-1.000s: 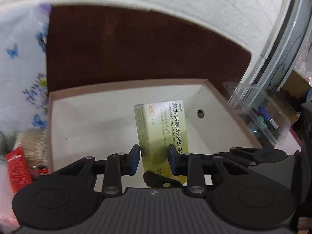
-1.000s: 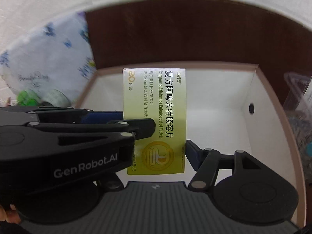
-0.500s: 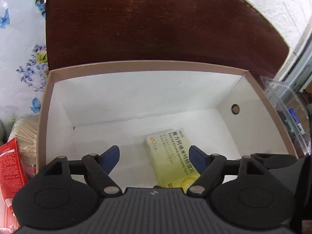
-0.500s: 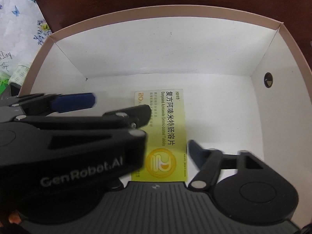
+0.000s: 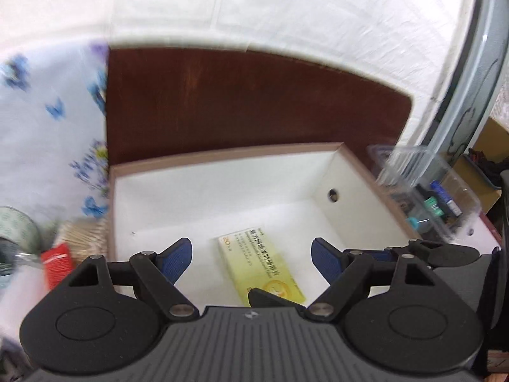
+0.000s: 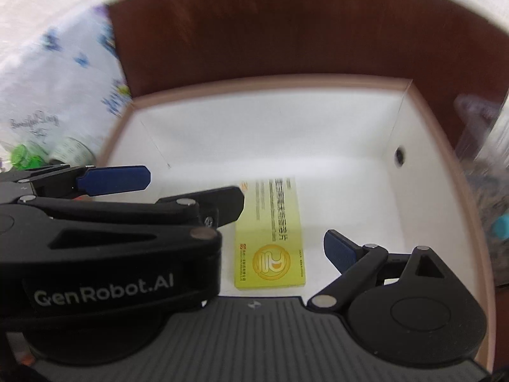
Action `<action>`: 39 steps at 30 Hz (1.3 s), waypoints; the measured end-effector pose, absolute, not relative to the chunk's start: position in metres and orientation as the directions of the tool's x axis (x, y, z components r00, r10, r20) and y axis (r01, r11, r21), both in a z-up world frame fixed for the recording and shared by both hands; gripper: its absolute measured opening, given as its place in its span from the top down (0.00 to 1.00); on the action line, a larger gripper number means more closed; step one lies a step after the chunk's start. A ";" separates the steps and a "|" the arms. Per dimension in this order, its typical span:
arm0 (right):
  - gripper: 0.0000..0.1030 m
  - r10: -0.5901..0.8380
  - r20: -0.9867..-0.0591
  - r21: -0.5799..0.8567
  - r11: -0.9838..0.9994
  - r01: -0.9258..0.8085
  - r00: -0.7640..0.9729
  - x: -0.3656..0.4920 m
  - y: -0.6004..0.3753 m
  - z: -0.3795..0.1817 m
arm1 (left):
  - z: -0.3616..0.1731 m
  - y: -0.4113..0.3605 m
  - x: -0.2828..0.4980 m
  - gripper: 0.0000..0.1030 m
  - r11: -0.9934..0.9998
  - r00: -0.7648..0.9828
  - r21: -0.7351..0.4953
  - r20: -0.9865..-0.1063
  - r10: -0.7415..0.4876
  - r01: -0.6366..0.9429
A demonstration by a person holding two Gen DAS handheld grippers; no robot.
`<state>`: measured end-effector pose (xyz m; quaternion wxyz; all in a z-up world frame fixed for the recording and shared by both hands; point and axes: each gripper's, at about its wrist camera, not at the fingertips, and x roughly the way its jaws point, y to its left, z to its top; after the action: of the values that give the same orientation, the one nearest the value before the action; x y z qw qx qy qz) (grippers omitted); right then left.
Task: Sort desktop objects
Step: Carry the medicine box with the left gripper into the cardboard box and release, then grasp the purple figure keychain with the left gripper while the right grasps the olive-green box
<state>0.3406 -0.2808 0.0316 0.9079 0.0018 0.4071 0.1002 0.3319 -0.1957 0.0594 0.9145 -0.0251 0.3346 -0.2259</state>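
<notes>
A yellow-green medicine box [image 5: 261, 265] lies flat on the floor of a white cardboard box [image 5: 222, 191] with a tan rim. My left gripper [image 5: 251, 256] is open and empty above it, its blue pads wide apart. In the right wrist view the same medicine box [image 6: 270, 238] lies on the floor of the white box [image 6: 270, 133]. My right gripper [image 6: 241, 242] is open and empty; its right pad [image 6: 340, 250] shows, and its left side is hidden behind the left gripper's black body [image 6: 111, 238].
The box stands on a dark brown table [image 5: 241, 105]. A clear plastic container [image 5: 423, 187] with small items is at the right. A floral cloth [image 5: 47, 127], a red packet [image 5: 59, 264] and a tape roll [image 5: 16, 232] lie at the left.
One second ago the left gripper held the medicine box upright. It then opened and the medicine box came to lie flat in the white box. Both grippers have since lifted up and back.
</notes>
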 end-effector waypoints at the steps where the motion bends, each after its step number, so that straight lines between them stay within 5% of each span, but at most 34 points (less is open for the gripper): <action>1: 0.10 0.189 -0.720 0.085 0.979 -0.185 0.668 0.333 -0.283 0.037 | 0.065 -0.193 0.320 0.17 0.896 0.685 -0.198 -0.586 -0.433 0.397; 10: 0.08 0.318 -0.563 0.108 0.944 -0.313 0.763 0.223 -0.267 0.062 | 0.073 -0.151 0.208 0.09 0.928 0.758 -0.166 -0.537 -0.369 0.334; 16: 0.05 0.408 -0.501 0.102 0.904 -0.416 0.764 0.142 -0.227 0.032 | 0.041 -0.097 0.126 0.05 0.942 0.810 -0.118 -0.484 -0.330 0.313; 34: 0.05 0.471 -0.580 0.091 0.848 -0.522 0.664 0.068 -0.163 -0.040 | -0.026 -0.003 0.065 0.04 0.966 0.809 -0.226 -0.540 -0.230 0.124; 39: 0.06 0.480 -0.590 0.119 0.847 -0.518 0.649 0.079 -0.165 -0.049 | -0.037 0.002 0.075 0.16 0.967 0.787 -0.229 -0.573 -0.227 0.112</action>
<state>0.0788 -0.1652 -0.0487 0.9076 -0.0299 0.3160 0.2749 0.0745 0.0022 -0.0370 0.9408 -0.0919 0.3135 -0.0903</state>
